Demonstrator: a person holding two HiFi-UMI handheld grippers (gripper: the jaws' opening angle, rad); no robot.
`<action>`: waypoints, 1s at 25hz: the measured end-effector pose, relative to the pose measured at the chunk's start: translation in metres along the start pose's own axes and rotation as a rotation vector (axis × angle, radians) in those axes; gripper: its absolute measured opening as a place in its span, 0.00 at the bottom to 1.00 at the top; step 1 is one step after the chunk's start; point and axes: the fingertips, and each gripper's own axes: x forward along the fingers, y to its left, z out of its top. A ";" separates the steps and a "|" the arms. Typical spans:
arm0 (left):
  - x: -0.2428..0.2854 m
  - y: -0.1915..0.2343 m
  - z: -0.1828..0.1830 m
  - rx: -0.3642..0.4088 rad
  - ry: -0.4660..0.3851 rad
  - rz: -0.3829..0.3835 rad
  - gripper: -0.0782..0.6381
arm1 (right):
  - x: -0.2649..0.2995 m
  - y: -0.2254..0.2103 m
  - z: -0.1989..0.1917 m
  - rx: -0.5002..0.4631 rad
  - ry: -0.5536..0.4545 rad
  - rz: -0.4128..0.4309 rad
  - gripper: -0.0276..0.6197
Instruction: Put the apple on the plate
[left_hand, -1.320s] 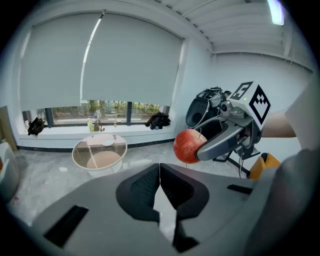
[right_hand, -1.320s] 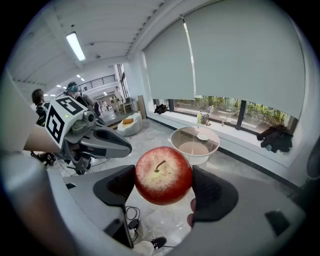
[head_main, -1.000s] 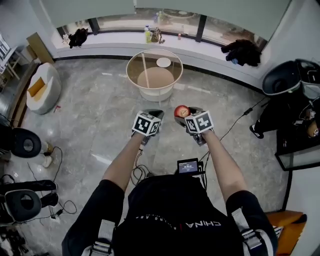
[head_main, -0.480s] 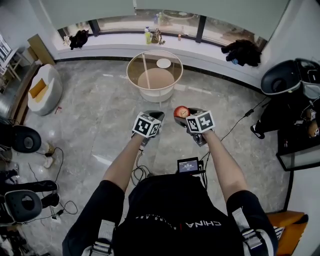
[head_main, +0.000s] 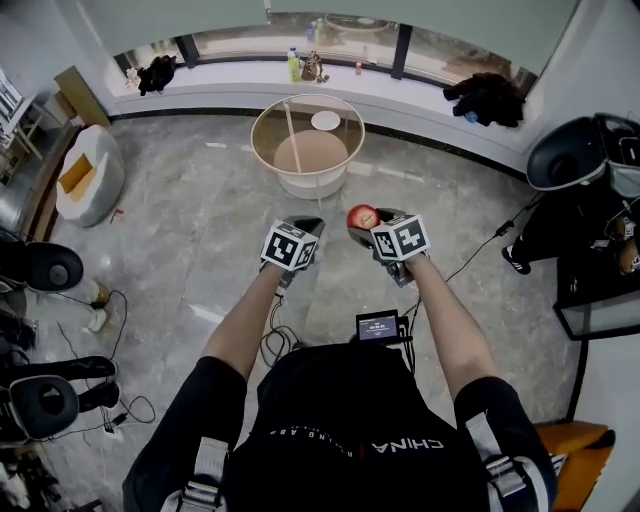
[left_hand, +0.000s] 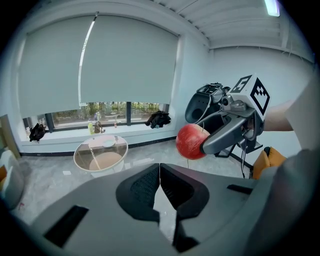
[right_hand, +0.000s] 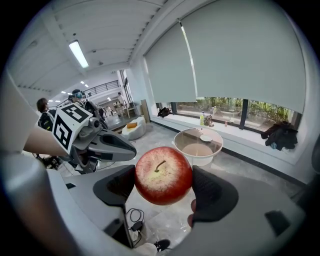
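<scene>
A red apple (head_main: 362, 217) hangs in the air over the floor, with my right gripper (head_main: 365, 227) shut on it. In the right gripper view the apple (right_hand: 163, 175) sits stem up between the two dark pads (right_hand: 212, 192). My left gripper (head_main: 304, 226) is beside it on the left, its jaws shut on nothing (left_hand: 160, 175). The left gripper view shows the apple (left_hand: 192, 141) held to its right. Ahead stands a round glass table (head_main: 270, 160) with a small white plate (head_main: 325, 121) on its far side. Plate (right_hand: 205, 138) and table are some way off from both grippers.
A white pouf seat (head_main: 88, 175) stands at the left. Bottles (head_main: 295, 68) and dark clothes (head_main: 487, 100) lie on the window sill. A black chair (head_main: 565, 155) is at the right. Cables (head_main: 275, 342) trail on the grey floor near my feet.
The right gripper has drifted slightly with the apple still in its grip. The left gripper has kept its place and stays shut.
</scene>
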 end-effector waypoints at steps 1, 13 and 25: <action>0.003 -0.001 0.000 0.002 0.004 0.009 0.13 | -0.001 -0.004 -0.002 0.004 0.000 0.003 0.59; 0.062 -0.018 0.031 0.005 0.021 0.091 0.13 | -0.008 -0.084 -0.023 0.009 0.008 0.044 0.59; 0.121 0.043 0.048 0.010 0.048 0.080 0.13 | 0.050 -0.136 0.003 0.028 0.031 0.039 0.59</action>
